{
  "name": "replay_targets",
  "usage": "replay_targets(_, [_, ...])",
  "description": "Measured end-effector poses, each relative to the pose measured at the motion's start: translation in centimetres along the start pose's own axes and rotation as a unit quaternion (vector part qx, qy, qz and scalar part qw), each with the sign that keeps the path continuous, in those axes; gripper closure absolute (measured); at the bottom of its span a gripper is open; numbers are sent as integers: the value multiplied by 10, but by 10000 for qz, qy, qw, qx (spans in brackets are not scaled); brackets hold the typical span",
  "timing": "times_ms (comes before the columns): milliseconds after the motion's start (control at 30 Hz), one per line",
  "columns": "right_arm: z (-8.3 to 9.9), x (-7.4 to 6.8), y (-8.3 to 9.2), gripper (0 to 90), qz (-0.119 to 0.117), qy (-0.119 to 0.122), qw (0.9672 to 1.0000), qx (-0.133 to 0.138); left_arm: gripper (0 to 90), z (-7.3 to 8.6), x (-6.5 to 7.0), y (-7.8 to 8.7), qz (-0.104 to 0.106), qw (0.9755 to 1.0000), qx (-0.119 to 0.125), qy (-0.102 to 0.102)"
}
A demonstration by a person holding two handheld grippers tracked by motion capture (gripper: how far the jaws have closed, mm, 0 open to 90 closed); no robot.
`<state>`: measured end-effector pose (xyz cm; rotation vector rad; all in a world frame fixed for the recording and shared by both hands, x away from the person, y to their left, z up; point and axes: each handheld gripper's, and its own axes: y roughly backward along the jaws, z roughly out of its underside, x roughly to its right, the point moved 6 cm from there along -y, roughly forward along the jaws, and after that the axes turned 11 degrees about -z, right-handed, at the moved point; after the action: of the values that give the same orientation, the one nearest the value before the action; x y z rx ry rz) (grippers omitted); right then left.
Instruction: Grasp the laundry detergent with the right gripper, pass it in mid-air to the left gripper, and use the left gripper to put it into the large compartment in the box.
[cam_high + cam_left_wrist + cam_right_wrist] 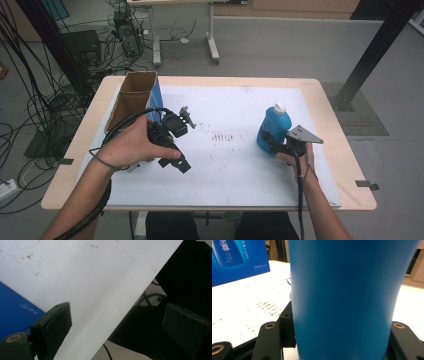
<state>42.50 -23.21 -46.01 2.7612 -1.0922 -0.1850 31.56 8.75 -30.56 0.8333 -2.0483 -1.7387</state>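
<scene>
On white mat [225, 165], right claw [270, 141] clamping blue bottle [272, 125]

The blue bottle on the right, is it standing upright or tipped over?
Upright: the blue bottle stands on the table, white cap on top, right claw clamped on it.

The light was even and came from above, like soft room lighting. In the high view the white sheet on the desk [225, 165] was bright but kept its detail, and only faint shadows lay under the hands and beside the blue bottle [273, 125]. This view was a little soft, with slightly bent lines near the edges. In the left gripper view the white sheet was nearly washed out, while the dark area at the right lost all detail; the near fingers [53, 325] were blurred. In the right gripper view the bottle stood too close and was out of focus, with a soft shine on its left side, and the desk behind it glared white.
</scene>
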Motion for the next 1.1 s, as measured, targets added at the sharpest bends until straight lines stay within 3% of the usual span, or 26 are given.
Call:
replay_targets(500, [0,0,0,425,-35,-10,10000,-15,87,-4,-1,8,-97,9999,-6,-38])
replay_targets(1100, [0,1,0,425,-39,-17,10000,-9,88,-8,1,8,-62,9999,4,-98])
